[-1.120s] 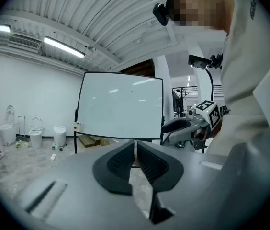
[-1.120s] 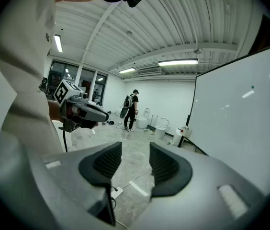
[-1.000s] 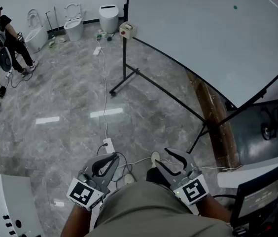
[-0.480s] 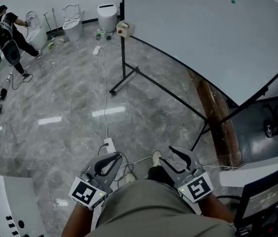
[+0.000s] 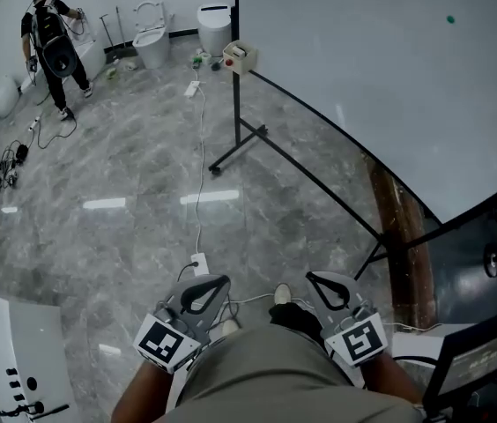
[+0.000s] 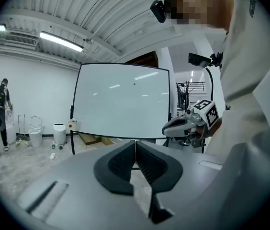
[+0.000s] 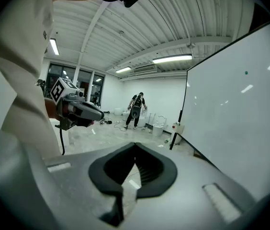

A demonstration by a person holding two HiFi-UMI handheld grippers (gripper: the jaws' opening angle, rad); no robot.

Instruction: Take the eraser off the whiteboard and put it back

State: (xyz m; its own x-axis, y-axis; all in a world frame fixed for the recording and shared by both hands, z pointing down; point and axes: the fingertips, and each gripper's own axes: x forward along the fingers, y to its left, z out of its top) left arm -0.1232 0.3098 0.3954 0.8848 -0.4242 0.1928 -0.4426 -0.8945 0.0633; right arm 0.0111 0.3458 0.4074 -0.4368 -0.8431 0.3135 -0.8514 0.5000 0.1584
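A large whiteboard (image 5: 389, 69) on a black wheeled stand fills the upper right of the head view; it also shows in the left gripper view (image 6: 123, 99) and the right gripper view (image 7: 240, 123). A small green dot (image 5: 449, 19) sits on its face. A small beige box with a red spot (image 5: 241, 56) hangs at its left edge; I cannot tell if this is the eraser. My left gripper (image 5: 216, 282) (image 6: 135, 142) is shut and empty. My right gripper (image 5: 313, 278) (image 7: 135, 144) has just been closing and is shut on nothing. Both are held near my waist, far from the board.
A person (image 5: 55, 51) stands at the far left by white toilets (image 5: 152, 38). A power strip (image 5: 198, 261) with a white cable lies on the grey floor ahead of me. A wooden beam (image 5: 398, 236) runs under the board. A screen (image 5: 473, 359) is at lower right.
The right gripper's jaws went from spread wide to shut, with nothing between them. Both grippers sit lower in the head view. The distant person walked to the right.
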